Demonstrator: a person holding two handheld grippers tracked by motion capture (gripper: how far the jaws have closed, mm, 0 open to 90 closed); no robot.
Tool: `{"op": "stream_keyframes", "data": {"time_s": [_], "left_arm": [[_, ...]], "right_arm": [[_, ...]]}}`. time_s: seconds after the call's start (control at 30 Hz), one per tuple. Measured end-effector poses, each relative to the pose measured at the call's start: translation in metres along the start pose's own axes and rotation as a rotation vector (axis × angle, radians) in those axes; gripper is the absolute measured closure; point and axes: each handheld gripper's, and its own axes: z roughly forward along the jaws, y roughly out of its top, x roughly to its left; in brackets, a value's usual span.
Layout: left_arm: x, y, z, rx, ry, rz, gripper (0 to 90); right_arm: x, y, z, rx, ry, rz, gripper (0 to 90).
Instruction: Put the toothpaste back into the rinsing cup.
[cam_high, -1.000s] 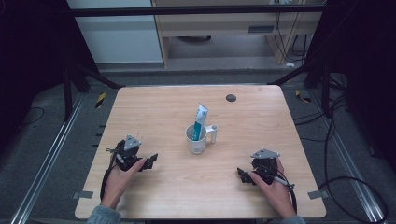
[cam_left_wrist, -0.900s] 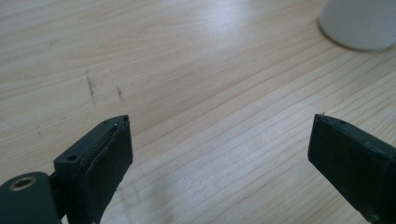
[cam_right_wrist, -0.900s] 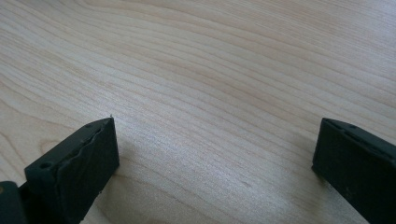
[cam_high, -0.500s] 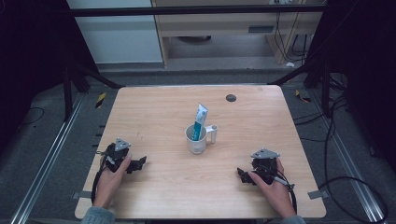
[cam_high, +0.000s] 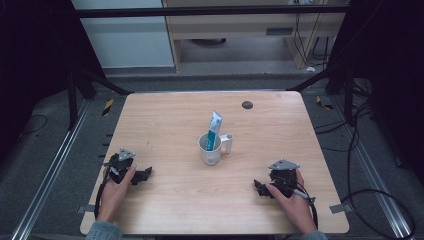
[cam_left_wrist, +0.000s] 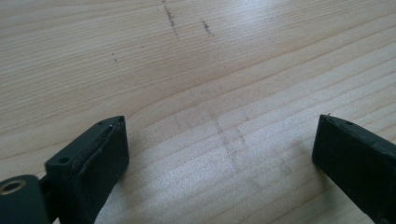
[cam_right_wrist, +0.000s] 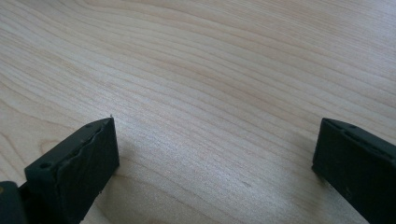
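My high view looks forward and down over the whole wooden table (cam_high: 170, 125) from my side; each gripper view sits low, close to that tabletop, looking along its own black jaws at bare wood

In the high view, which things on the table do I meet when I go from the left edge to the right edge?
left gripper → cup holding the toothpaste tube → small dark round spot → right gripper

Mug (cam_high: 210, 149) mid-table (cam_high: 165, 120) sole obstacle; surroundings free.
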Motion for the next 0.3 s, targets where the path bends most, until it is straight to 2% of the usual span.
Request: {"op": "stream_keyframes", "data": {"time_s": [0.3], "left_arm": [[0.0007, 0.0009, 0.0015, 0.007, -0.008, 0.005, 0.0]], "right_arm": [[0.0000, 0.0001, 0.0000, 0.000, 0.000, 0.000, 0.5]]}}
